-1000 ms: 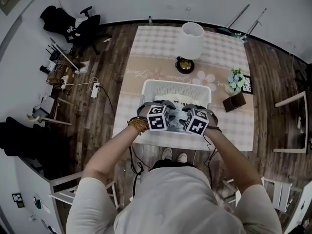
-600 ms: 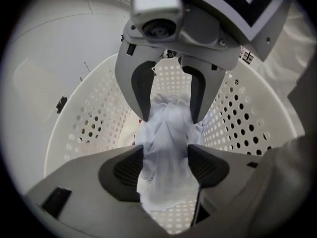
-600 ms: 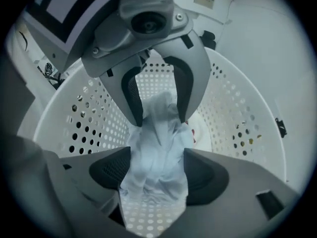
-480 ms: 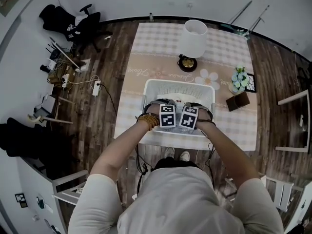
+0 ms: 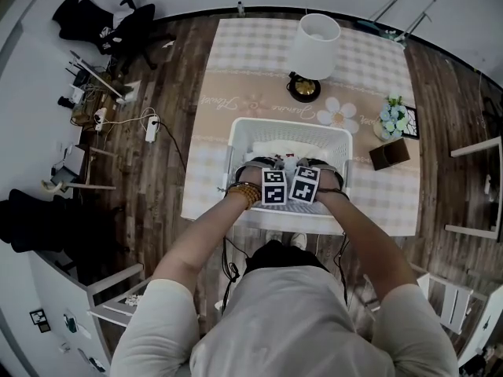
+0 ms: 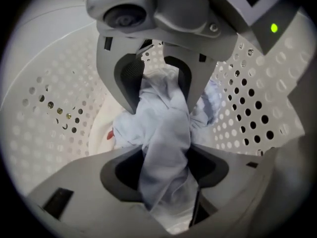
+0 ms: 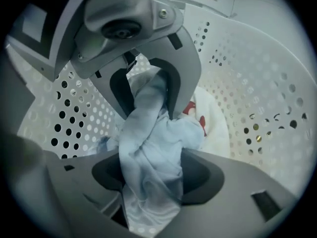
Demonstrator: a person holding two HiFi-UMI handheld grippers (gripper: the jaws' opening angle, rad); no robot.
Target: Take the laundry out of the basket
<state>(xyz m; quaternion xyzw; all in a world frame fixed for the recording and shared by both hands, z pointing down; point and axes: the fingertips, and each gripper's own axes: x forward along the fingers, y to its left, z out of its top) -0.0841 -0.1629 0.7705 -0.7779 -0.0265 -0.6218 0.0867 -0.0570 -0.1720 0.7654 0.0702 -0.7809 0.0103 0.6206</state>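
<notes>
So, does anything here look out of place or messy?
Nothing looks spilled or broken. The one untidy spot is the dark wooden floor left of the checked-cloth table, where a white power strip and loose cables lie scattered. The white perforated plastic laundry basket stands upright on the table.

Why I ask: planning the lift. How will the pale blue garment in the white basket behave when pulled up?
Likely floppy: the pale blue garment lies bunched in soft folds. Probably light, since the fabric looks thin. It may drag along the white cloth lying against it in the basket.
</notes>
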